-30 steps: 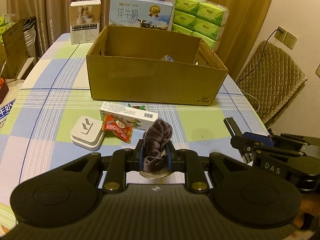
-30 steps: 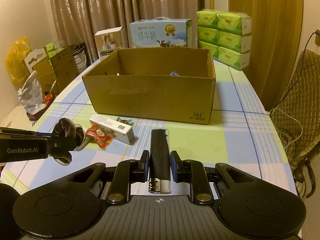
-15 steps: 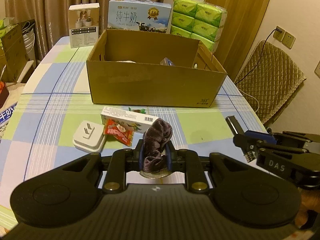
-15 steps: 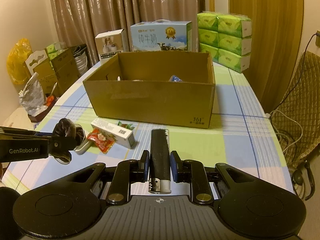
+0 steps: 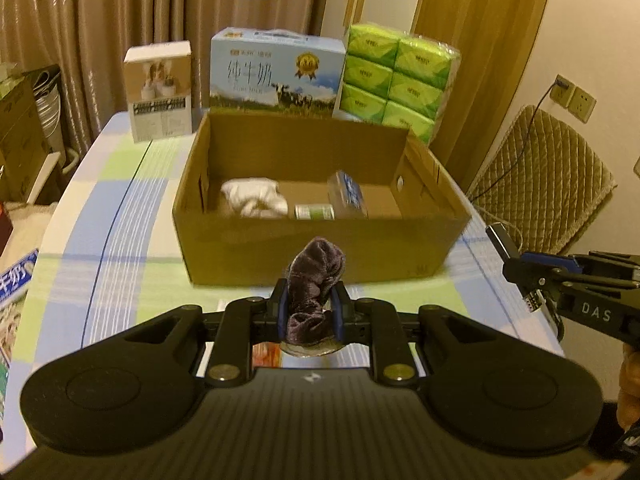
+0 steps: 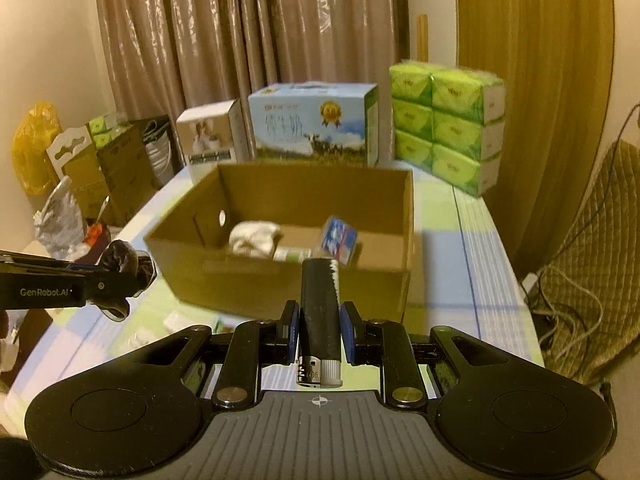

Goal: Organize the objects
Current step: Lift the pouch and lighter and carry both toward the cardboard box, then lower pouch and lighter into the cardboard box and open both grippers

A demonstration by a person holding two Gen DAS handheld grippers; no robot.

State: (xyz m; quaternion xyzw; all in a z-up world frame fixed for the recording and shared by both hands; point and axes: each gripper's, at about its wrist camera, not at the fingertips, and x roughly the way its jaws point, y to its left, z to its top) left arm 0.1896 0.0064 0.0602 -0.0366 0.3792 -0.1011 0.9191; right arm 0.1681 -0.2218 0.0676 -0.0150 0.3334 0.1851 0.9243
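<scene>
The left tool [image 5: 308,307], clamped on a crumpled purple velvet cloth [image 5: 314,280], and the right tool [image 6: 319,329], clamped on a black lighter [image 6: 319,312], hover before the open brown cardboard box [image 5: 320,248]; releasing early would likely drop either onto the checked counter [image 5: 120,216].

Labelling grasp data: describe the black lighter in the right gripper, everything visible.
The lighter is a slim black stick, plastic by the look, with a metal wheel and a white button at the end nearest the camera. The right gripper is shut on its middle, pads against both sides. It points forward toward the cardboard box, clear of the table.
</scene>
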